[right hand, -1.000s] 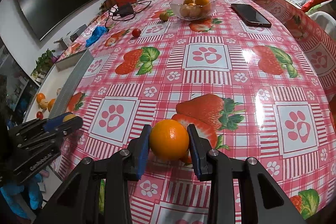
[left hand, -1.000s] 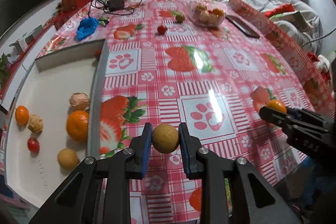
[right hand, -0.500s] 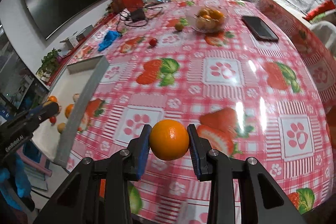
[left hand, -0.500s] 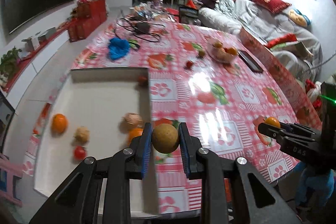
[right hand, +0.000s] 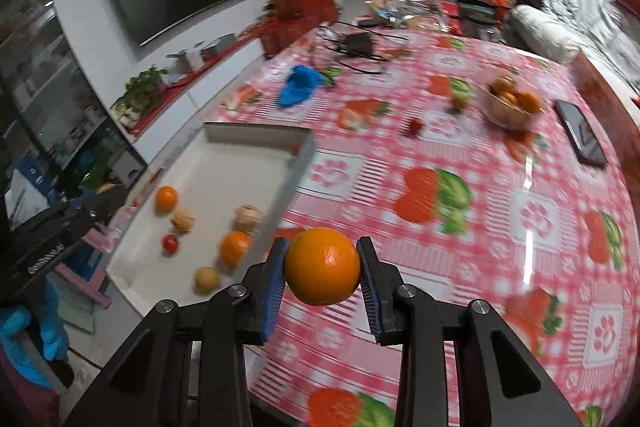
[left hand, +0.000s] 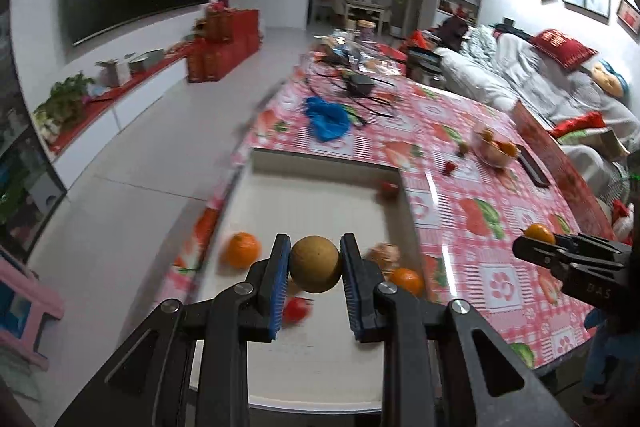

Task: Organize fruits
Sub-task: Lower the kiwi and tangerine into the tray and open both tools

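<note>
My left gripper (left hand: pixel 315 263) is shut on a round tan fruit (left hand: pixel 315 269), held in the air above the white tray (left hand: pixel 320 199). Several fruits lie in the tray: an orange (left hand: pixel 242 249), a smaller orange (left hand: pixel 407 281), a small red fruit (left hand: pixel 295 309) and a pale lumpy fruit (left hand: pixel 384 255). My right gripper (right hand: pixel 322 267) is shut on an orange (right hand: pixel 322 265), high over the strawberry tablecloth (right hand: pixel 460 187), right of the tray (right hand: pixel 224 163). The right gripper (left hand: pixel 540 239) with its orange also shows at the right edge of the left wrist view.
A glass bowl of oranges (right hand: pixel 510 105) stands at the far right of the table, a dark phone (right hand: pixel 582 139) beside it. A blue cloth (right hand: pixel 300 85), cables (right hand: pixel 356 45) and small loose fruits (right hand: pixel 416 126) lie farther back. A blue-gloved hand (right hand: pixel 28 343) shows at lower left.
Both grippers have risen and drawn back with their fruits still held. The left one has swung left, from over the tablecloth to over the tray. The whole table now shows from higher up.
</note>
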